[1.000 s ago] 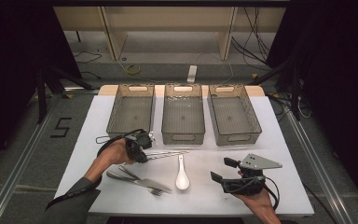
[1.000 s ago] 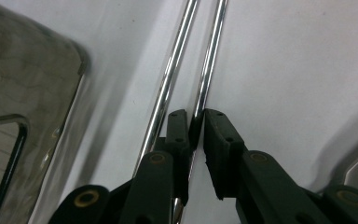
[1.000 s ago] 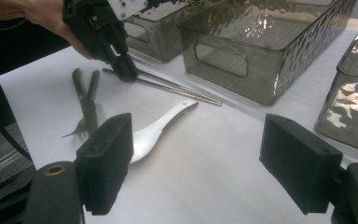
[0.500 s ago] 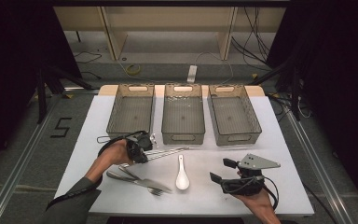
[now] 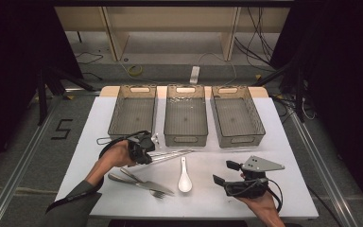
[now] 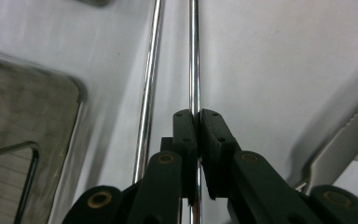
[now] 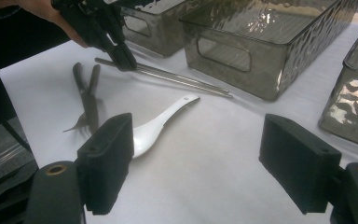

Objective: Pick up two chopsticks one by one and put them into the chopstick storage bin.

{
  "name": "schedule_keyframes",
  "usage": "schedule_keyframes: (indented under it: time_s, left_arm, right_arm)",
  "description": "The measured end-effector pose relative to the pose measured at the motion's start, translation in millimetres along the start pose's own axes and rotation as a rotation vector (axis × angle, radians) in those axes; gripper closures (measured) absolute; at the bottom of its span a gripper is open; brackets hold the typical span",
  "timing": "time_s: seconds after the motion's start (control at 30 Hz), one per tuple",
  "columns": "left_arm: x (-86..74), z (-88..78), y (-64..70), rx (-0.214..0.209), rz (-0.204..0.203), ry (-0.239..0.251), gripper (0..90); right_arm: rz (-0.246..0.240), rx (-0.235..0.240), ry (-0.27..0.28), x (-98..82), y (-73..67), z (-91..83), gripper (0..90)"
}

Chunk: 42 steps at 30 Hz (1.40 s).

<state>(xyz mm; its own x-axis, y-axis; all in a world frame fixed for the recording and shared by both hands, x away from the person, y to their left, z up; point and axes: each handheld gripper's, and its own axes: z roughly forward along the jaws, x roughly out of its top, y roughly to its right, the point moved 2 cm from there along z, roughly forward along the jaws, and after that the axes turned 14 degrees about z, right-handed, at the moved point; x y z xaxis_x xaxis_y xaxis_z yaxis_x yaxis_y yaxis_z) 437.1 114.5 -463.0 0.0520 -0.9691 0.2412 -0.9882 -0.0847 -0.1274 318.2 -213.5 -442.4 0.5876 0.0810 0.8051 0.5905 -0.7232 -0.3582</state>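
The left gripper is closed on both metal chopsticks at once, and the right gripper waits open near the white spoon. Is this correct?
Not quite. The left gripper is closed on just one metal chopstick; the second chopstick lies beside it, outside the jaws, as the left gripper view shows. The right gripper is indeed open near the white spoon.

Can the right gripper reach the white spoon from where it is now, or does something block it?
Probably yes. The right gripper is open, and bare table lies between it and the white spoon. The left gripper is busy at the chopsticks, off that path.

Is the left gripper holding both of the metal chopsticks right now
No, in the left gripper view the left gripper is shut on one chopstick, while the other chopstick lies beside it outside the jaws.
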Motion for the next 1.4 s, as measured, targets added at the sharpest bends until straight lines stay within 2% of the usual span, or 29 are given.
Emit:
schedule_keyframes:
  time_s: [0.13, 0.23, 0.27, 0.33, 0.47, 0.57, 0.6, 0.73, 0.83, 1.0, 1.1, 1.13, 1.17, 1.2, 1.4]
  left_arm:
    - [6.5, -11.4, 3.3, 0.007, 0.011, 0.012, 84.6]
    - [10.3, -20.8, 6.9, 0.015, 0.003, 0.038, 84.6]
    - [11.8, -24.8, 7.8, 0.021, -0.014, 0.060, 84.6]
    - [12.7, -30.1, 7.6, 0.025, -0.015, 0.065, 84.6]
    - [12.8, -38.8, 7.2, 0.038, -0.041, 0.109, 84.6]
    - [12.0, -47.1, 6.1, 0.042, -0.069, 0.163, 84.6]
    - [11.3, -50.5, 5.5, 0.027, -0.075, 0.180, 84.7]
    - [7.6, -65.6, 1.6, 0.059, -0.105, 0.227, 84.6]
    - [4.3, -76.8, -5.3, 0.085, -0.160, 0.289, 84.6]
    - [-3.9, -83.6, -21.3, 0.124, -0.256, 0.339, 84.6]
    - [-8.4, -86.6, -31.8, 0.162, -0.294, 0.337, 84.6]
    - [-9.5, -87.2, -34.1, 0.158, -0.301, 0.344, 84.6]
    - [-10.8, -88.3, -38.0, 0.176, -0.323, 0.358, 84.5]
    - [-11.9, -88.9, -40.9, 0.178, -0.329, 0.355, 84.6]
    - [-22.8, -93.7, -63.7, 0.255, -0.417, 0.352, 84.6]
  right_arm:
    - [-0.004, 0.002, 0.002, 0.3, -0.3, -0.3, 26.7]
    - [-0.003, 0.002, 0.002, 0.3, -0.1, -0.6, 26.6]
    - [-0.001, 0.001, 0.002, 0.3, -0.1, -0.8, 26.7]
    - [0.000, 0.000, 0.002, 0.3, 0.0, -0.9, 26.7]
    - [-0.002, -0.001, 0.005, 0.5, 0.1, -1.0, 26.7]
    - [0.002, -0.003, 0.006, 0.6, 0.8, -1.3, 26.7]
    - [0.003, -0.003, 0.007, 0.7, 1.0, -1.2, 26.7]
    - [0.003, -0.004, 0.005, 0.4, 1.7, -0.6, 26.7]
    - [0.014, -0.007, 0.004, 0.6, 3.0, 0.0, 26.7]
    - [0.015, -0.005, 0.010, 0.8, 3.8, -1.1, 26.7]
    - [0.016, -0.003, 0.010, 0.9, 4.0, -1.1, 26.6]
    - [0.016, -0.002, 0.010, 0.9, 3.9, -1.1, 26.7]
    - [0.016, -0.002, 0.011, 0.9, 3.8, -1.2, 26.7]
    - [0.017, -0.001, 0.011, 1.0, 3.8, -1.1, 26.7]
    - [0.017, -0.002, 0.008, 0.9, 3.4, -0.3, 26.6]
